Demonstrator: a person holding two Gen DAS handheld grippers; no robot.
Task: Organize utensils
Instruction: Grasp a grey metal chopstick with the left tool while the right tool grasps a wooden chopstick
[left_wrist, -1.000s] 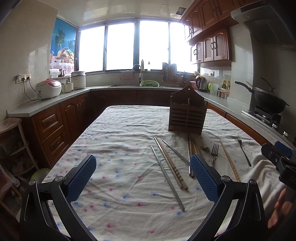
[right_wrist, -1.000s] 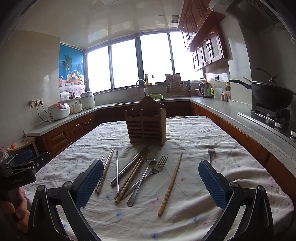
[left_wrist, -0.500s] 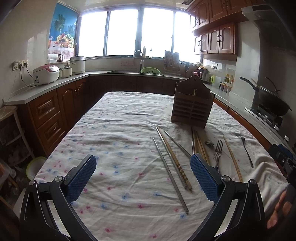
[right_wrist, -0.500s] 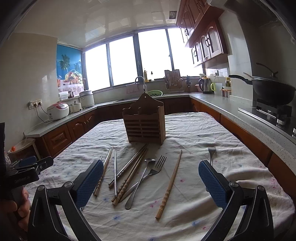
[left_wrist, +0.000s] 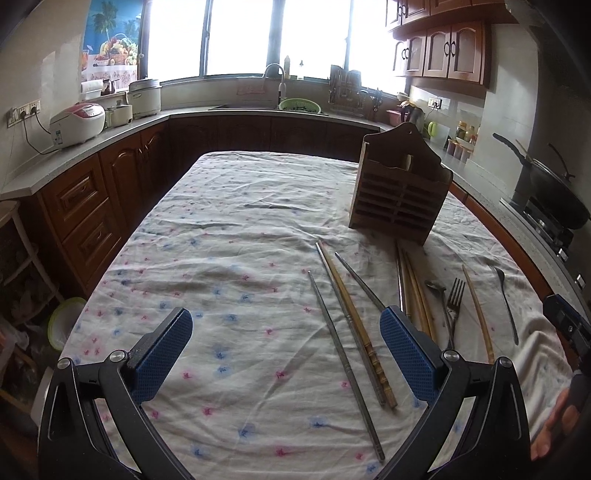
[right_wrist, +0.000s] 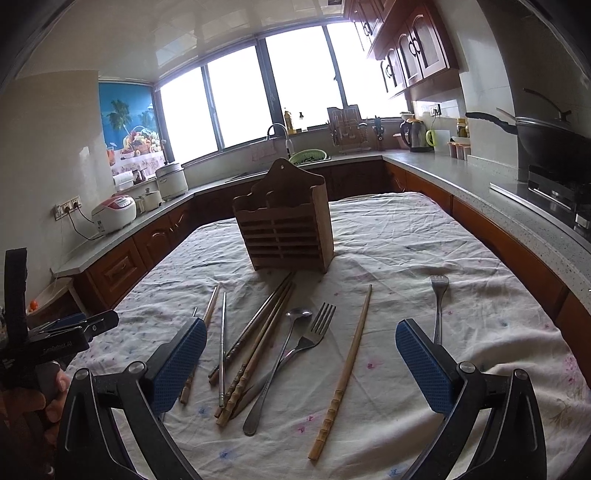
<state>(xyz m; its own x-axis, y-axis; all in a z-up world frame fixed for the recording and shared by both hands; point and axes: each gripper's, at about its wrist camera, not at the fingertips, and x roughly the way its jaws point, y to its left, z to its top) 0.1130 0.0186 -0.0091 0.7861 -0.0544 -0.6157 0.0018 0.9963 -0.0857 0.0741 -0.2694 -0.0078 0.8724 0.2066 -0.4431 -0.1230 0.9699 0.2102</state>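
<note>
Wooden chopstick (right_wrist: 342, 373) between spread right tongs (right_wrist: 301, 363), untouched.

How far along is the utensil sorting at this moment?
Nothing looks done: the wooden holder shows no utensils sticking out. Nothing is in hand: the left gripper and right gripper are both open and empty. Left: the chopsticks, spoon and forks on the tablecloth.

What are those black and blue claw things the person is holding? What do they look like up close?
Each is a hand-held gripper: the left gripper and right gripper have black angled plastic arms with silver pivot screws and flat blue textured pads. The left one's black body carries small white lettering, too blurred to read. No cables or sleeves show.
</note>
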